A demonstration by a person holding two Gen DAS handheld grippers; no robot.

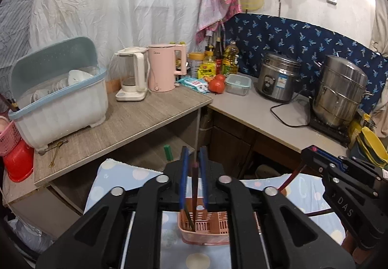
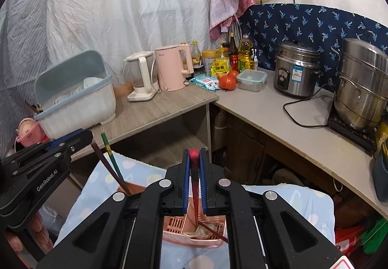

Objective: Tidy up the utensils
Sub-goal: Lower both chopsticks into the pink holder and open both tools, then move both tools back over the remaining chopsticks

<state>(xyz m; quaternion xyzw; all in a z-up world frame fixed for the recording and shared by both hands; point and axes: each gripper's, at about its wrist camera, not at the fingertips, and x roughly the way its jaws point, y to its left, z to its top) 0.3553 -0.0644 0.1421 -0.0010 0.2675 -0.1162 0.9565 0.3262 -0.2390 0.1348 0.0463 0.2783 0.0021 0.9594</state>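
Left wrist view first: the pink basket (image 1: 205,227) sits on a pale blue dotted cloth (image 1: 126,179), and everything else is placed from that basket. Beyond it and up to the left, a wood-grain desk (image 1: 135,121) carries a lidded dish box (image 1: 60,104) with white bowls inside, a glass kettle (image 1: 132,75) and a pink kettle (image 1: 162,67). Straight beyond the basket, bottles of oil and sauce (image 1: 222,55), two tomatoes (image 1: 217,84) and a clear lunch box (image 1: 237,83) crowd the corner. Beyond and to the right stand a steel rice cooker (image 1: 277,76) and a tall steel steamer pot (image 1: 342,92), a black cord trailing between them.

Directly over the basket, the left gripper (image 1: 194,155) has a dark red chopstick (image 1: 194,186) between its blue pads; whether the pads pinch it I cannot tell. Its lower end reaches down into the basket beside a dark green-tipped stick (image 1: 188,217) already standing there.

Right wrist view: the right gripper (image 2: 194,155) has a red-topped chopstick (image 2: 194,186) between its jaws, tip down in the basket's compartment (image 2: 194,232), where another dark stick (image 2: 214,232) and something pale and crumpled lie. Again, a firm pinch or not — cannot tell. A hand's fingers (image 2: 36,227) show to the left of the basket.
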